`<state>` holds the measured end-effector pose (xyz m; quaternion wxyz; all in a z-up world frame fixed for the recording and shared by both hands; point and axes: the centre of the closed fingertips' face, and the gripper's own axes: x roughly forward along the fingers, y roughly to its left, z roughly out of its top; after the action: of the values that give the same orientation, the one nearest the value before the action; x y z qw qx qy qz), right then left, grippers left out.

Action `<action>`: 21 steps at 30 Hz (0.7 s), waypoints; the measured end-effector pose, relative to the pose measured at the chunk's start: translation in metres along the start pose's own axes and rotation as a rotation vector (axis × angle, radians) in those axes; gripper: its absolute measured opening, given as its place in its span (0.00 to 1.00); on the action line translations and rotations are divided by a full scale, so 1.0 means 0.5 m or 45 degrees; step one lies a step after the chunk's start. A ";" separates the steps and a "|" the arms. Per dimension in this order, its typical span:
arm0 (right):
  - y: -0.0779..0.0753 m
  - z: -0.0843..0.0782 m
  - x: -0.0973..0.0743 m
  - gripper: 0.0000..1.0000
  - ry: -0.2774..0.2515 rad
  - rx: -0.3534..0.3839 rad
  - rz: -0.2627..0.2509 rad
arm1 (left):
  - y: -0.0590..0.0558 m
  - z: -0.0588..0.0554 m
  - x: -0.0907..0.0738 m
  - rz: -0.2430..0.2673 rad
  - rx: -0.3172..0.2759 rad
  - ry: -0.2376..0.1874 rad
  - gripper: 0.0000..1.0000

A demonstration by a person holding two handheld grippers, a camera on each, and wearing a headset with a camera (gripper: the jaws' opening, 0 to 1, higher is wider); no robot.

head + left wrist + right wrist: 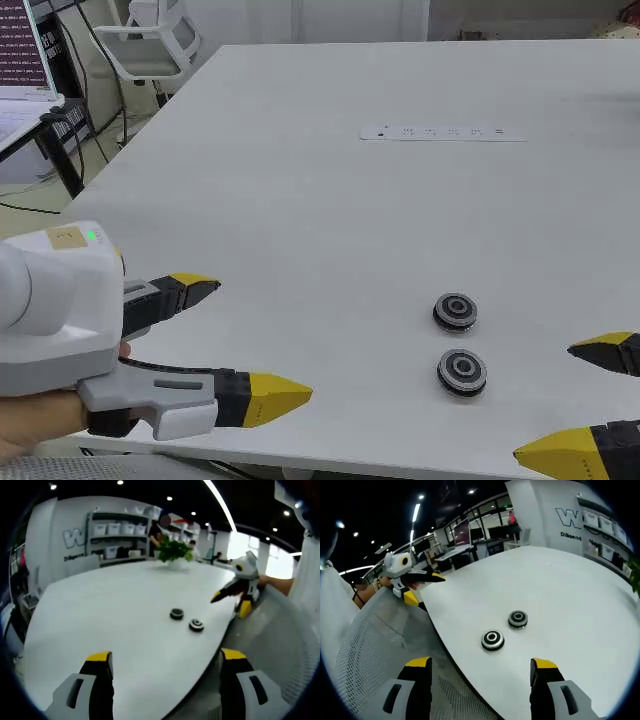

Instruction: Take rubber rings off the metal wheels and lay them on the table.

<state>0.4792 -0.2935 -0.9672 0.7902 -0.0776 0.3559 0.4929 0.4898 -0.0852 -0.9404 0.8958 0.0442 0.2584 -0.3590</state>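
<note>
Two metal wheels [455, 311] [462, 371] with black rubber rings [462, 386] on, lying close together near worktop [300, 200] front edge, between left gripper [260, 340] and right gripper [545, 402], both with fingers [268, 395] spread apart, empty, clear of wheels.

White-grey left gripper [260, 340] housing, green light [92, 236], tan sticker [67, 238], black fingers [180, 292] with yellow tips

Left hand-held gripper [260, 338] spread, empty; right hand-held gripper [545, 402] same.
</note>
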 end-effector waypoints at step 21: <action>-0.017 -0.008 -0.004 0.79 0.011 0.028 -0.052 | -0.007 0.002 -0.002 -0.015 -0.014 -0.012 0.86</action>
<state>0.4836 -0.3011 -0.9705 0.7993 -0.0783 0.3630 0.4724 0.4873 -0.0874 -0.9386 0.8951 0.0361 0.2562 -0.3631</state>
